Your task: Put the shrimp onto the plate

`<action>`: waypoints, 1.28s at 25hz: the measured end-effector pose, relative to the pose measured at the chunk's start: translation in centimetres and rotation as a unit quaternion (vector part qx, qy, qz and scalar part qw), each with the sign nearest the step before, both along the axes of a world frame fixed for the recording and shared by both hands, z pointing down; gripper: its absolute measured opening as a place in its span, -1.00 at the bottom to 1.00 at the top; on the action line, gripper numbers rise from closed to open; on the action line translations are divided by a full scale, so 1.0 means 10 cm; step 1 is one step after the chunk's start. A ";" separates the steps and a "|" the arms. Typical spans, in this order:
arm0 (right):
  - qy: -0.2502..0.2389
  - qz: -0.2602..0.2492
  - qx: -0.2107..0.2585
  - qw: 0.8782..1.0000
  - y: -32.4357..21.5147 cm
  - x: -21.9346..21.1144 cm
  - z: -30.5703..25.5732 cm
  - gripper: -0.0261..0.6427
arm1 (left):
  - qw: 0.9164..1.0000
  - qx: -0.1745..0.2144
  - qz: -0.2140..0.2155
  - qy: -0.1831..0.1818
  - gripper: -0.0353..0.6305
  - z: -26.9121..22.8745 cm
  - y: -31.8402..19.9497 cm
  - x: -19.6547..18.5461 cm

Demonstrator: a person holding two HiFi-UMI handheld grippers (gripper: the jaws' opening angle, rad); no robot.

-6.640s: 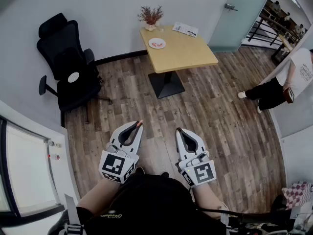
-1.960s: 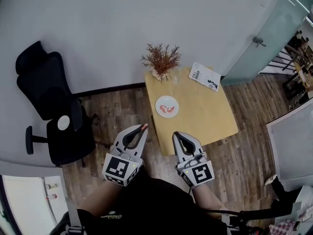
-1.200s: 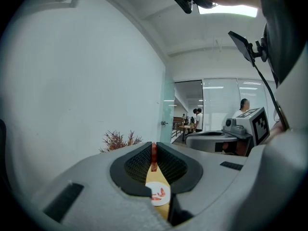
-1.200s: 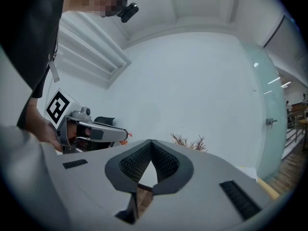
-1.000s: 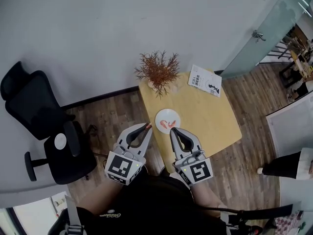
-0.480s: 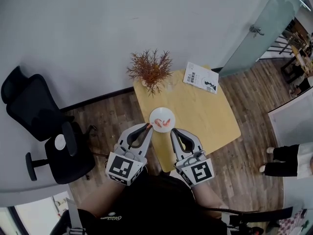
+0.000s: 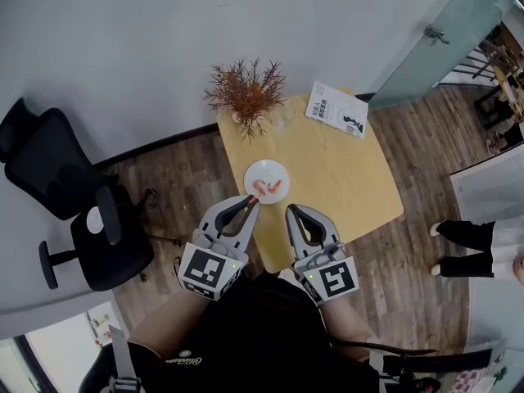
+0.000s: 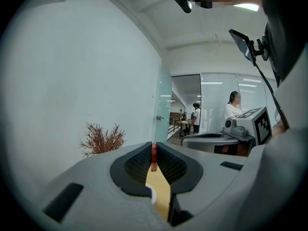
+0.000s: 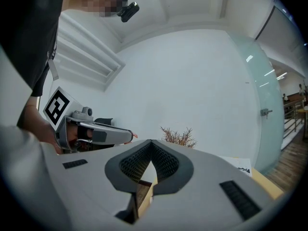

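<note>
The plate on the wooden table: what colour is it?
White; the head view shows the plate best.

We list a left gripper (image 7: 249,201) and a right gripper (image 7: 291,212), both pale grey shells with black ribbed pads (image 9: 133,164). Each bears a cube (image 7: 205,273) of black-and-white square markers; we wear a black top (image 7: 254,338).

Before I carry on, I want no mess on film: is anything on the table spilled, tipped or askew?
Nothing stands out: the plate sits flat with shrimp on it, the plant stands upright, the booklet lies flat.
</note>
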State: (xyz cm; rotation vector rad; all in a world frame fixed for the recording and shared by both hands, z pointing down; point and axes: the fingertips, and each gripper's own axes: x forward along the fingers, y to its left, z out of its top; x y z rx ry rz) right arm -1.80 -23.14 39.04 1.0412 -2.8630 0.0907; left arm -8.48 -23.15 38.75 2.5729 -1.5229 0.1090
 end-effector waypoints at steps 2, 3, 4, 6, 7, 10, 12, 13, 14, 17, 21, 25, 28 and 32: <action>0.006 0.003 -0.013 1.000 -0.02 0.04 0.08 -0.91 | 1.000 -0.008 -0.003 -0.001 -0.80 0.07 -0.03 0.02; 0.005 0.002 -0.016 1.000 -0.02 0.05 0.13 -0.91 | 1.000 -0.013 -0.004 -0.002 -0.80 0.11 -0.03 0.02; 0.003 0.000 -0.020 1.000 -0.02 0.06 0.17 -0.91 | 1.000 -0.019 -0.004 -0.002 -0.80 0.16 -0.04 0.03; 0.003 -0.003 -0.028 1.000 -0.03 0.07 0.25 -0.91 | 1.000 -0.026 0.000 -0.004 -0.80 0.24 -0.06 0.06; 0.003 -0.004 -0.032 0.999 -0.04 0.07 0.29 -0.91 | 1.000 -0.029 0.000 -0.005 -0.80 0.27 -0.08 0.08; 0.003 -0.006 -0.043 0.999 -0.08 0.10 0.38 -0.91 | 0.999 -0.047 -0.001 -0.009 -0.80 0.43 -0.13 0.11; 0.005 -0.006 -0.049 0.999 -0.11 0.12 0.44 -0.91 | 0.998 -0.057 -0.001 -0.012 -0.80 0.55 -0.18 0.14; 0.006 -0.005 -0.052 0.999 -0.12 0.14 0.47 -0.91 | 0.998 -0.062 -0.002 -0.014 -0.80 0.63 -0.21 0.15; 0.006 -0.004 -0.055 0.998 -0.13 0.15 0.49 -0.91 | 0.998 -0.069 -0.004 -0.015 -0.80 0.70 -0.24 0.16; 0.007 -0.002 -0.061 0.998 -0.18 0.19 0.55 -0.91 | 0.996 -0.089 -0.005 -0.006 -0.80 0.88 -0.37 0.18; 0.009 0.002 -0.068 0.998 -0.24 0.26 0.60 -0.91 | 0.995 -0.102 0.000 -0.010 -0.80 1.05 -0.54 0.25; 0.016 0.003 -0.075 0.997 -0.30 0.30 0.68 -0.91 | 0.994 -0.111 0.002 -0.025 -0.80 1.24 -0.75 0.33; 0.017 0.006 -0.078 0.997 -0.33 0.32 0.71 -0.91 | 0.992 -0.120 -0.002 -0.030 -0.80 1.40 -0.92 0.34; 0.022 0.012 -0.082 0.996 -0.40 0.36 0.74 -0.91 | 0.990 -0.135 -0.006 -0.041 -0.80 1.59 -1.13 0.33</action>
